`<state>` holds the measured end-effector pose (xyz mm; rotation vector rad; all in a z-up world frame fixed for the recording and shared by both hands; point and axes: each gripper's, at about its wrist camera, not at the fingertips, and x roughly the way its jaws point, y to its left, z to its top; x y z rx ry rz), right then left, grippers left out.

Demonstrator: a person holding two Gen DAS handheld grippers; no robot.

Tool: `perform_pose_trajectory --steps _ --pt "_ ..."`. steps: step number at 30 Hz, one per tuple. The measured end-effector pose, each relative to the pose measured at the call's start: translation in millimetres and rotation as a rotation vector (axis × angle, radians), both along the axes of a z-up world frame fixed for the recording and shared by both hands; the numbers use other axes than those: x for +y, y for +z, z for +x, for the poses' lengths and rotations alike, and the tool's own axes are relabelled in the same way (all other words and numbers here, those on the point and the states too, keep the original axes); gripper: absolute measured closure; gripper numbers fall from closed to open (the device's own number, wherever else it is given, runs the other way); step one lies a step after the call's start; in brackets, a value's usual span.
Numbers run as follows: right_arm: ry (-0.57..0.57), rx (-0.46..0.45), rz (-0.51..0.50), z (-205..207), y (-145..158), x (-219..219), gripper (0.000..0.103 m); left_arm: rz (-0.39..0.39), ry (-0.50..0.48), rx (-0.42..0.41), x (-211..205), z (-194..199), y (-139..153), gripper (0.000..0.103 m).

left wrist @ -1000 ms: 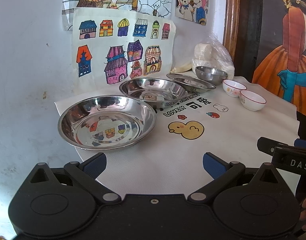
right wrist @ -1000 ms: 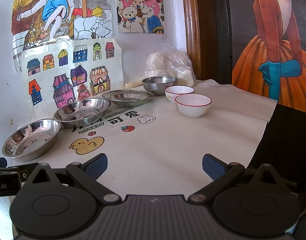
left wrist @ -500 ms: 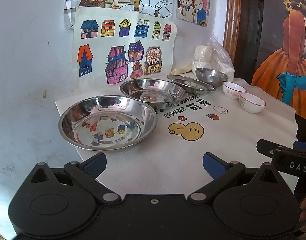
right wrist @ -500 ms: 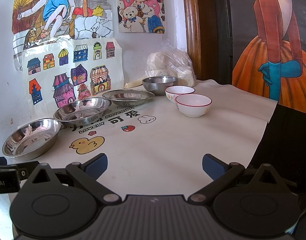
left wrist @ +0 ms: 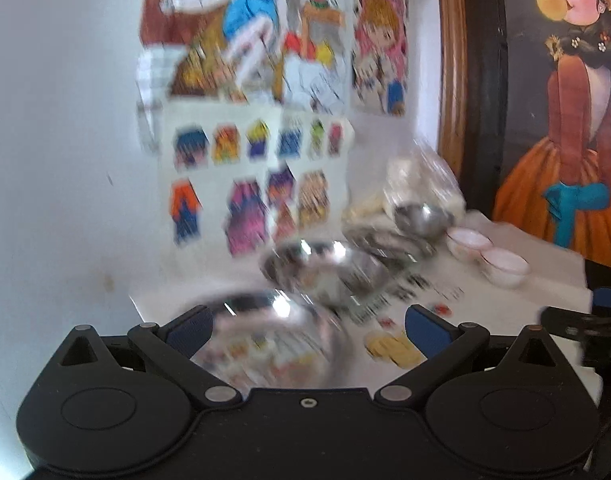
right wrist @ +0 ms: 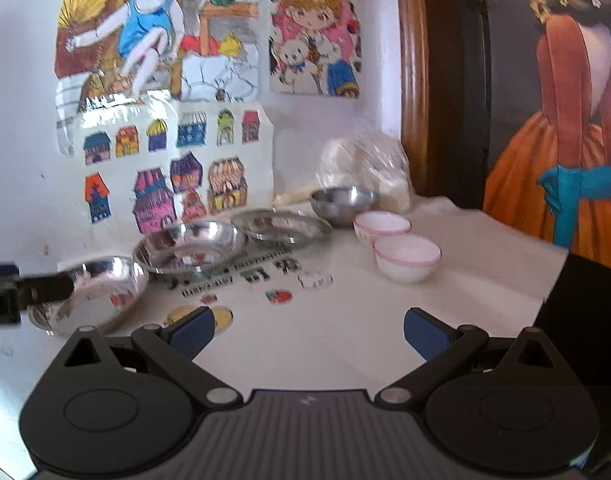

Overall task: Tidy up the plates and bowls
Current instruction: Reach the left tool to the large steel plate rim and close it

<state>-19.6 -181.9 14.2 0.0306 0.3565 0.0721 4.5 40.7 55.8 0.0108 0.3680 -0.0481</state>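
Three steel plates stand in a row on the table: the nearest (left wrist: 265,344) (right wrist: 93,292), a middle one (left wrist: 325,268) (right wrist: 189,246) and a far one (left wrist: 385,240) (right wrist: 281,228). Behind them is a small steel bowl (left wrist: 423,220) (right wrist: 343,202), and to its right two white bowls with red rims (left wrist: 503,266) (right wrist: 405,258), (left wrist: 467,242) (right wrist: 381,226). My left gripper (left wrist: 305,326) is open and empty, just over the near edge of the nearest plate. My right gripper (right wrist: 305,326) is open and empty above the tablecloth. The left wrist view is blurred.
The table has a white cloth (right wrist: 345,320) printed with a yellow duck (left wrist: 393,350). A clear bag of white things (right wrist: 369,164) leans in the back corner. The wall with children's drawings (right wrist: 173,172) is close behind the plates. A dark framed painting (right wrist: 565,120) stands at the right.
Both grippers have moved forward and tilted up, so the dishes sit lower and nearer in both views. The left gripper now reaches the nearest plate. Both stay open.
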Motion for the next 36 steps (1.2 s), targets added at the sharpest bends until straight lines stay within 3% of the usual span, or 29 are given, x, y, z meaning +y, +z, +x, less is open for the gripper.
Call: perform_pose_trajectory --steps 5,9,14,18,22,31,36 --pt "0.071 -0.008 -0.006 9 30 5 0.0 0.024 0.0 -0.019 27 18 25 0.001" --pt "0.161 0.008 -0.013 25 55 15 0.0 0.037 -0.024 0.026 44 40 37 0.001" --pt "0.299 0.066 -0.064 53 68 46 0.0 0.082 -0.045 0.131 63 72 26 0.001" --pt "0.388 0.146 -0.055 79 60 69 0.0 0.057 -0.101 0.256 80 96 11 0.001" --pt "0.43 0.22 -0.043 102 42 88 0.0 0.023 -0.097 0.302 100 109 -2 0.001" --pt "0.376 0.26 -0.054 120 2 118 0.0 -0.048 -0.073 0.434 117 130 -32 0.001" --pt "0.369 0.297 -0.038 123 -13 129 0.0 -0.056 -0.083 0.443 117 132 -38 0.007"
